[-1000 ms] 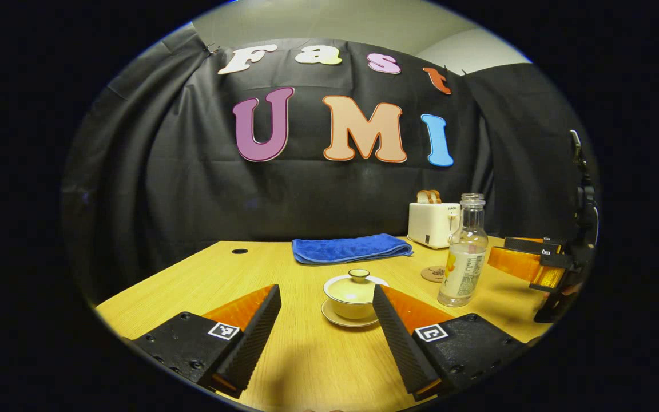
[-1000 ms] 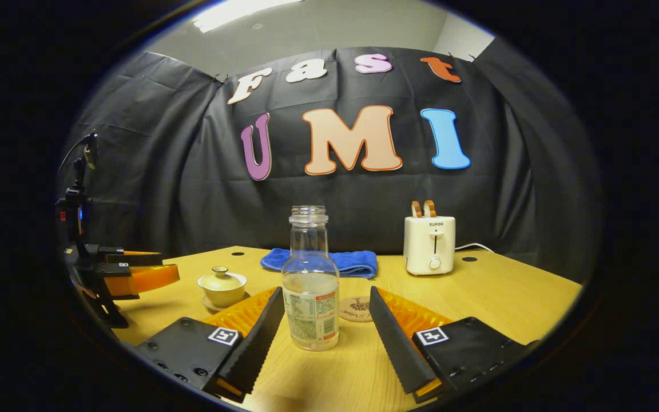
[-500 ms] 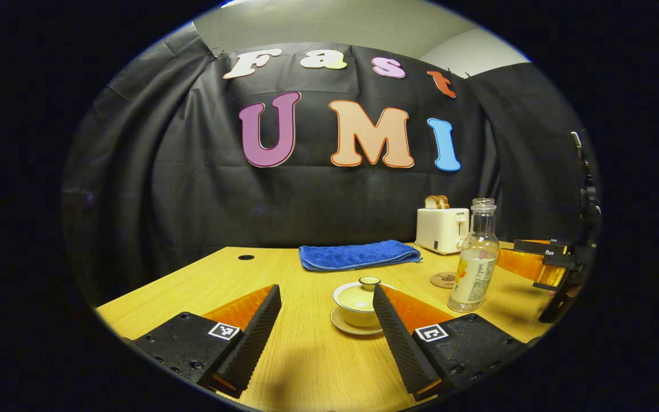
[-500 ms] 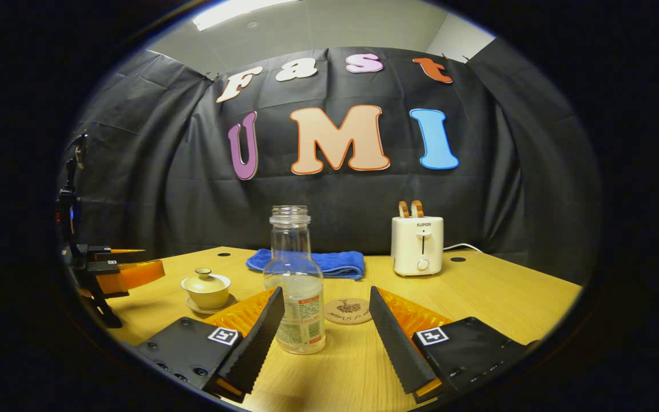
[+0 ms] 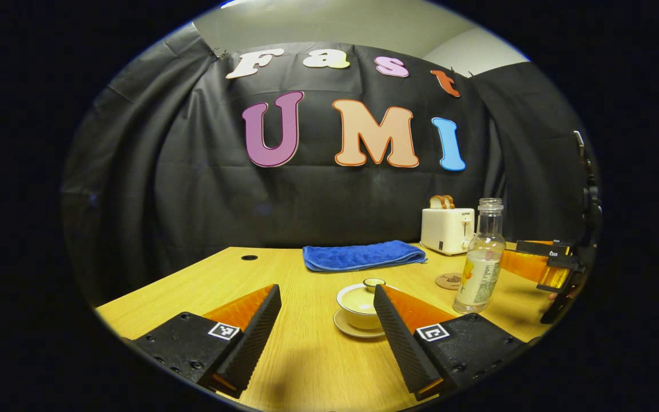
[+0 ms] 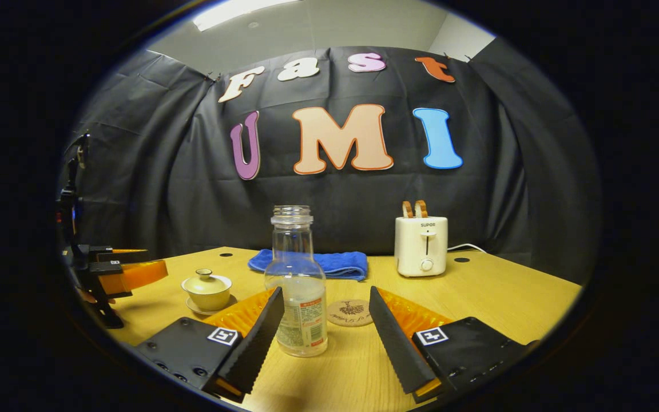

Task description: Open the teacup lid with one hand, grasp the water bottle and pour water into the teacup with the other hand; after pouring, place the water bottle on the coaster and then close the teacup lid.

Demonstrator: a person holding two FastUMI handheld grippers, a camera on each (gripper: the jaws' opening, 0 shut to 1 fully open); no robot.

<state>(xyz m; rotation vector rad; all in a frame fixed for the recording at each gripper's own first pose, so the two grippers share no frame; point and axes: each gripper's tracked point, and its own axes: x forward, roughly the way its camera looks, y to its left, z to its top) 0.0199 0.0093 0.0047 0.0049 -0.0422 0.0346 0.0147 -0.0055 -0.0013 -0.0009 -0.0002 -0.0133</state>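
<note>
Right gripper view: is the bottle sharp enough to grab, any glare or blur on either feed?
Right gripper view: bottle sharp, faint highlights on its glass, ceiling light bright at the top, fisheye bends the table edge. Left gripper view: teacup crisp but partly behind a finger of the hand-held gripper; soft shadow on the wood below; no motion blur.

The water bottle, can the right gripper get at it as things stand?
Probably yes. The right gripper is open, and the water bottle stands upright just ahead between its fingers, nearer one of them, with bare table around it.
</note>
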